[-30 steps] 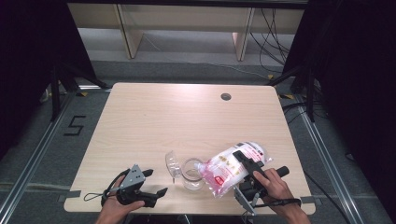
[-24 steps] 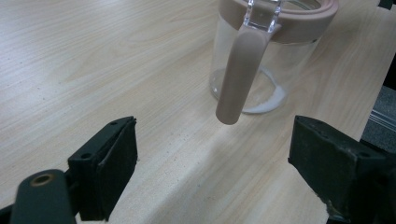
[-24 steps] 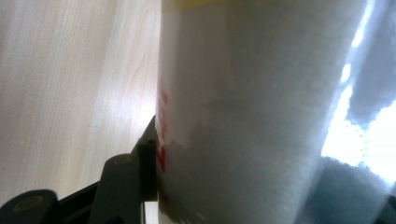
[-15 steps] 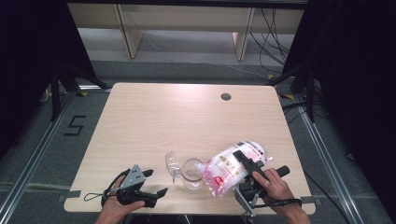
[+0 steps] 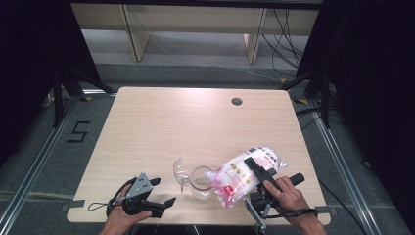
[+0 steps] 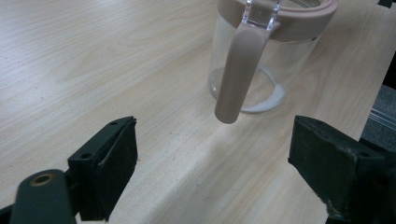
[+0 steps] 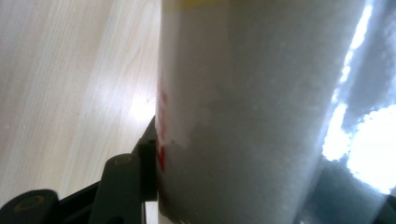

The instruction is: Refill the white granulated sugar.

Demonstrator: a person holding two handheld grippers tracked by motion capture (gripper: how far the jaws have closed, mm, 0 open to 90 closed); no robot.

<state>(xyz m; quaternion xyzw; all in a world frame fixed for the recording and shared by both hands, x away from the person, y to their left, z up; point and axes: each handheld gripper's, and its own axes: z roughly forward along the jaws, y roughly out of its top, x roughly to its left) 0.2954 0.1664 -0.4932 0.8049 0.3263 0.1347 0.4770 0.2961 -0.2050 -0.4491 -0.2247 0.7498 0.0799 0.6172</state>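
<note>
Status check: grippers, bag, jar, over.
Left hand-held gripper open, idle. Right hand-held gripper shut on bag, tilted over jar. Jar lid open; nothing blocking.

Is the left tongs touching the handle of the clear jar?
Apart. In the left gripper view, the left tongs stand open, and bare table shows between both jaws and the jar's handle.

The upper two thirds of the wooden table (image 5: pixel 195 122) lie bare in the high view, giving free passage, with a small dark grommet (image 5: pixel 237 101) flush at upper right. Obstacles crowd the lower middle: a glass jar (image 5: pixel 200 182) with its open lid (image 5: pixel 180 171) standing up beside it, and a bag of white granules (image 5: pixel 240 177) tilted over the jar's mouth. In the left gripper view bare wood lies between the spread jaws and the jar's hanging latch (image 6: pixel 238 70).
</note>
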